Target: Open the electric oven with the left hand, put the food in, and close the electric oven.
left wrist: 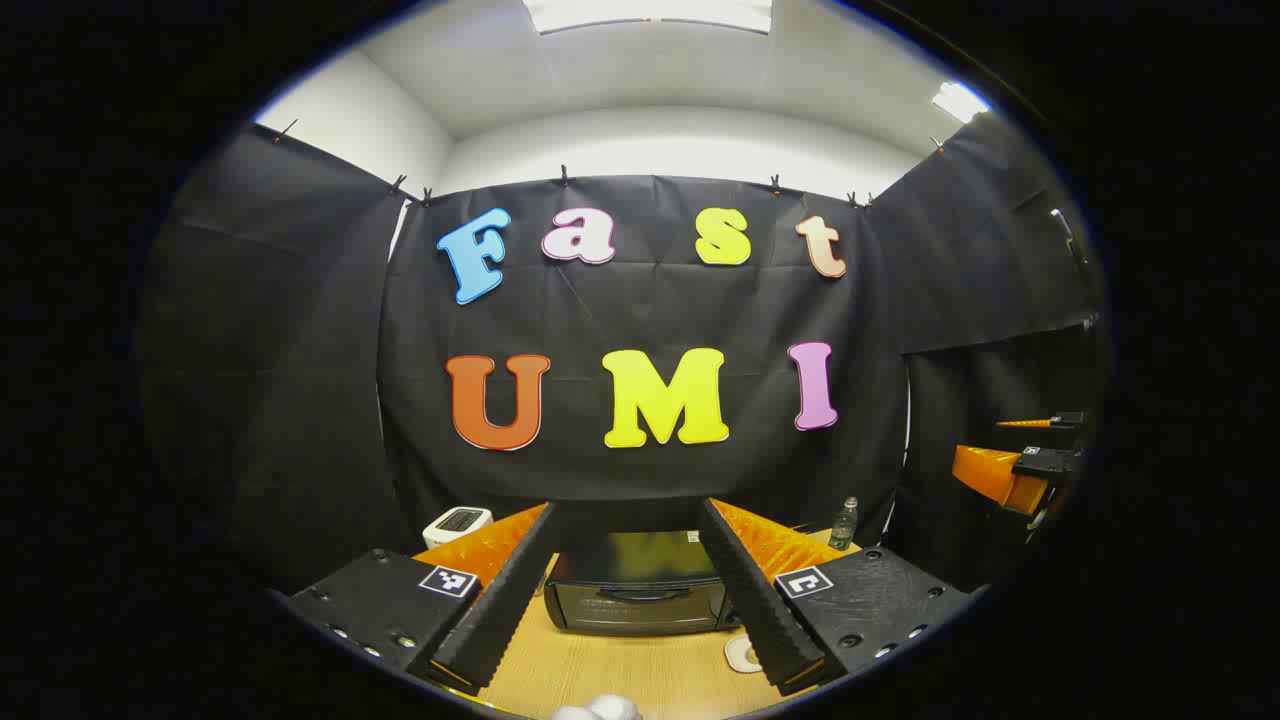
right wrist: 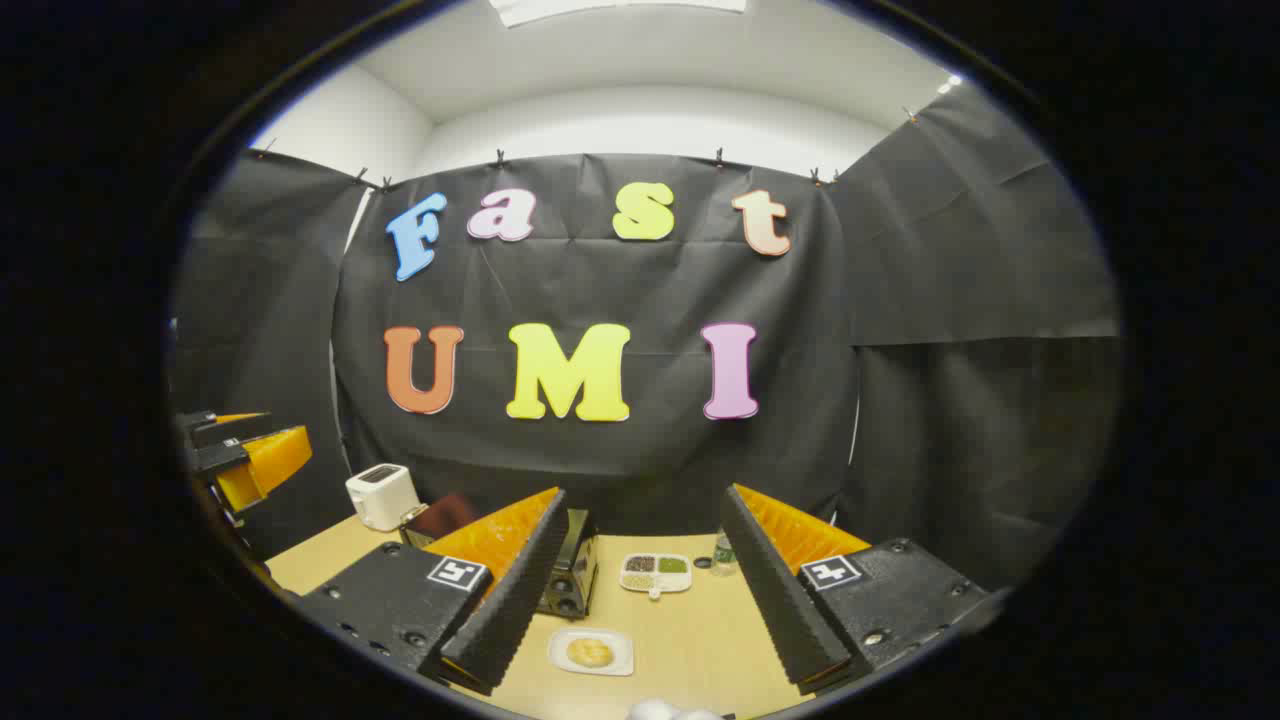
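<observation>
A small black electric oven (left wrist: 638, 592) stands on the wooden table with its glass door closed, straight ahead between the fingers of my left gripper (left wrist: 628, 610), which is open and well short of it. In the right gripper view the oven (right wrist: 572, 575) shows side-on behind the left finger. A round golden piece of food (right wrist: 590, 652) lies on a white rectangular plate (right wrist: 616, 664) on the table, below and between the fingers of my right gripper (right wrist: 640, 600), which is open and holds nothing. The other gripper (left wrist: 1010, 470) hangs at the far right of the left gripper view.
A white toaster (right wrist: 380, 495) stands at the table's back left. A white divided dish of grains (right wrist: 655, 574) and a small bottle (right wrist: 723, 555) sit behind the plate. The plate edge (left wrist: 741, 655) shows right of the oven. Black cloth walls the booth.
</observation>
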Demonstrator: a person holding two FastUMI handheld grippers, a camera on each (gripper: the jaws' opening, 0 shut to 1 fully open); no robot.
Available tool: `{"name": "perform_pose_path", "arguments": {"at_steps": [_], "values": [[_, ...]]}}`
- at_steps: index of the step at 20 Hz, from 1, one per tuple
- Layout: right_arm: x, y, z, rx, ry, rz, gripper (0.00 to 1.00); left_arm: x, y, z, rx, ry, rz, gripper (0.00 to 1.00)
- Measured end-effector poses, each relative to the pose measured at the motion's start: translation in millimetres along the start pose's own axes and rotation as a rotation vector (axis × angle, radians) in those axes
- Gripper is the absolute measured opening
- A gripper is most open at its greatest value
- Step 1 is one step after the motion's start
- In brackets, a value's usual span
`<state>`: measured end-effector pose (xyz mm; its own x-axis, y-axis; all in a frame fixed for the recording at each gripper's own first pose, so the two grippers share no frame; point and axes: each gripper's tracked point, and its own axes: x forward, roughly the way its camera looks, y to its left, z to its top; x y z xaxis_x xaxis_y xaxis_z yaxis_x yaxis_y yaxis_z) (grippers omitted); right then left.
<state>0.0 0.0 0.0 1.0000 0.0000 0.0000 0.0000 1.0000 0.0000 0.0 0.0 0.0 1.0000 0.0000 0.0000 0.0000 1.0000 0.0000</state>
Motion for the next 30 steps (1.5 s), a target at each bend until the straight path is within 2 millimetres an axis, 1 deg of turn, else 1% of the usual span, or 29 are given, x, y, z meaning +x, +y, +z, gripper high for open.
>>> {"name": "perform_pose_path", "arguments": {"at_steps": [10,11,12,14,16,18,19,20,25,27,28,30], "values": [[3.4,-3.6,-0.6,0.006,-0.008,-0.001,0.97,4.5,-0.1,-5.0,0.013,0.006,0.009,0.93],[4.0,-3.7,0.6,0.004,-0.006,-0.002,0.99,4.4,0.4,-4.4,0.012,0.002,0.011,0.92],[4.3,-4.3,-0.1,0.002,-0.010,-0.003,0.97,5.1,0.3,-4.6,0.011,0.003,0.010,0.93],[4.5,-3.5,-0.5,-0.001,-0.009,-0.003,0.97,7.1,-0.4,-6.5,0.011,0.003,0.009,0.93],[4.2,-4.1,0.1,-0.002,-0.014,-0.001,0.97,9.4,0.8,-10.3,0.019,0.003,0.011,0.93],[4.8,-4.6,0.6,-0.006,-0.017,-0.001,0.97,14.1,1.4,-18.5,0.020,0.006,0.014,0.93],[4.0,-5.1,1.3,-0.008,-0.020,0.000,0.97,17.9,0.6,-23.6,0.020,0.008,0.013,0.93],[4.7,-6.0,0.0,-0.012,-0.020,-0.001,0.97,21.1,1.1,-32.9,0.020,0.017,0.014,0.93],[0.0,-14.0,-2.5,-0.024,-0.023,-0.010,0.97,46.7,-10.8,-87.3,0.022,0.080,-0.012,0.93],[-1.5,-18.4,-4.9,-0.028,-0.022,-0.018,0.99,60.4,-15.8,-109.8,0.015,0.102,-0.028,0.93],[-1.7,-20.7,-5.5,-0.033,-0.019,-0.021,0.97,67.7,-18.6,-121.7,0.008,0.110,-0.034,0.93],[-1.6,-25.7,-8.3,-0.048,-0.012,-0.035,0.97,86.7,-21.8,-144.6,-0.010,0.140,-0.039,0.93]]}}
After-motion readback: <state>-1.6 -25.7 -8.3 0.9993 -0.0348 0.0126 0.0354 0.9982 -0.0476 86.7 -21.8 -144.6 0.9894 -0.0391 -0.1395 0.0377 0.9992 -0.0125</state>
